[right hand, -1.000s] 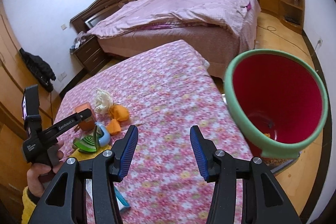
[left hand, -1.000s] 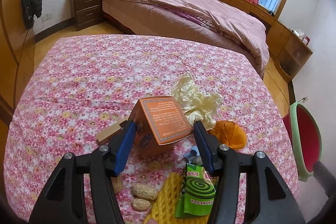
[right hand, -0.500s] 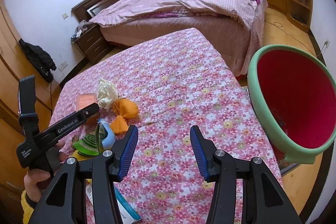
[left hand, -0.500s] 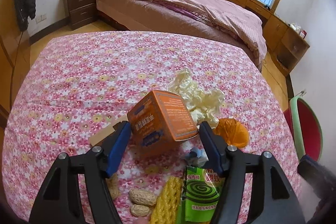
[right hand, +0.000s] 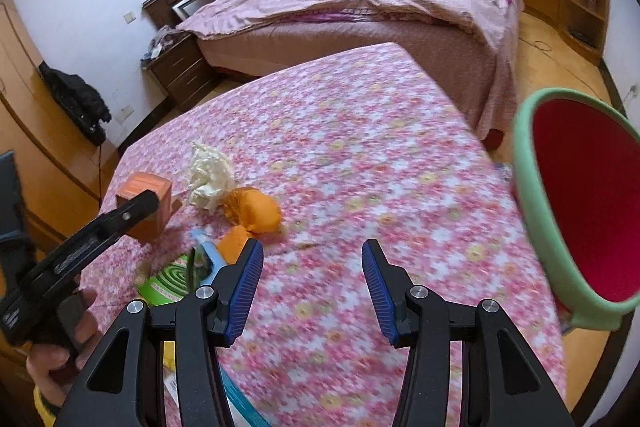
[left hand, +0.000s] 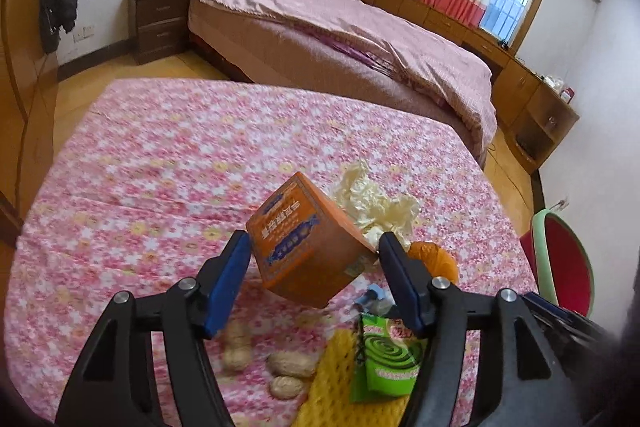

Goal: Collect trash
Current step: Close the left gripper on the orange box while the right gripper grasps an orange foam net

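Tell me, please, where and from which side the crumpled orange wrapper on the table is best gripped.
Grip the orange wrapper across its puffed upper bulge, coming from above with the free right gripper. It lies loose on the flowered cloth, soft and rounded, so the fingers can likely pinch the folds. Its right side is open; the cream wrapper crowds its left.

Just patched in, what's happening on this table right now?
Trash pickup is under way. The left gripper is shut on the orange box and holds it tilted, clear of the floral tablecloth. Below it lie peanuts, a green mosquito-coil packet, a crumpled cream wrapper and orange peel. The right gripper is open and empty over the cloth. The red bin with a green rim sits off the table's right edge.
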Tool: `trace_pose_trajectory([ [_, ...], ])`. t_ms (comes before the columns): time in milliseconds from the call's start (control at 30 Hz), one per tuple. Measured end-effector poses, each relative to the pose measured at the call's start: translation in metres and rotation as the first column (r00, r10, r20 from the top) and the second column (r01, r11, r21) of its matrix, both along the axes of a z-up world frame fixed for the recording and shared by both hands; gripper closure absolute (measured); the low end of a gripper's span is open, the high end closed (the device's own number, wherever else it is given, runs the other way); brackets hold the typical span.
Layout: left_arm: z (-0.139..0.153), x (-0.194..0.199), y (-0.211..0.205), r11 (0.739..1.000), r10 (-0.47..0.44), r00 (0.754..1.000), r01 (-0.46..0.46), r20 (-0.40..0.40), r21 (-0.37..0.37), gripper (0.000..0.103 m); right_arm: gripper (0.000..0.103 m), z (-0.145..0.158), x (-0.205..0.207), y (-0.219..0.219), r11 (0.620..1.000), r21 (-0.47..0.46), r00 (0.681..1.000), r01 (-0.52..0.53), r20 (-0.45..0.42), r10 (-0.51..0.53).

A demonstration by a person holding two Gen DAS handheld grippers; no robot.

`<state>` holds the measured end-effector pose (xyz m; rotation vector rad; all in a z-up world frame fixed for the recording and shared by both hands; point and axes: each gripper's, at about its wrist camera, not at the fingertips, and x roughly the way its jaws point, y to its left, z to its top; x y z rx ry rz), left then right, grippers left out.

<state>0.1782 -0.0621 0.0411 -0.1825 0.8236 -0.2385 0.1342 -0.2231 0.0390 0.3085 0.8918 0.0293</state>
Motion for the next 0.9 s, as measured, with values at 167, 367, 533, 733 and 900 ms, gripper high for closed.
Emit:
trace_pose_trajectory([
  [167,0.005,-0.009,0.013,1.0,0.01,1.0,-0.01,0.016,-0.012,0.037,0.05,-0.011,0.022,0.021,0.998,0.006,0.997,-0.067,-0.024,0.067],
  [367,0.007,-0.015,0.026,0.999,0.025,1.0,-0.025,0.017,-0.032,0.037,0.051,-0.024,0.045,0.041,0.994,-0.019,0.993,-0.109,-0.043,0.108],
  [533,0.007,-0.018,0.028,0.999,0.021,0.999,-0.02,0.028,-0.035,0.037,0.068,-0.035,0.059,0.051,0.988,-0.054,0.988,-0.144,-0.063,0.141],
  [733,0.008,-0.022,0.023,0.999,-0.001,0.999,0.002,0.032,-0.042,0.037,0.083,-0.031,0.052,0.058,0.977,-0.101,0.982,-0.189,-0.026,0.187],
  [900,0.013,-0.027,0.021,0.999,-0.007,0.999,0.009,0.041,-0.048,0.037,0.088,-0.017,0.033,0.055,0.978,-0.112,0.982,-0.179,0.035,0.184],
])
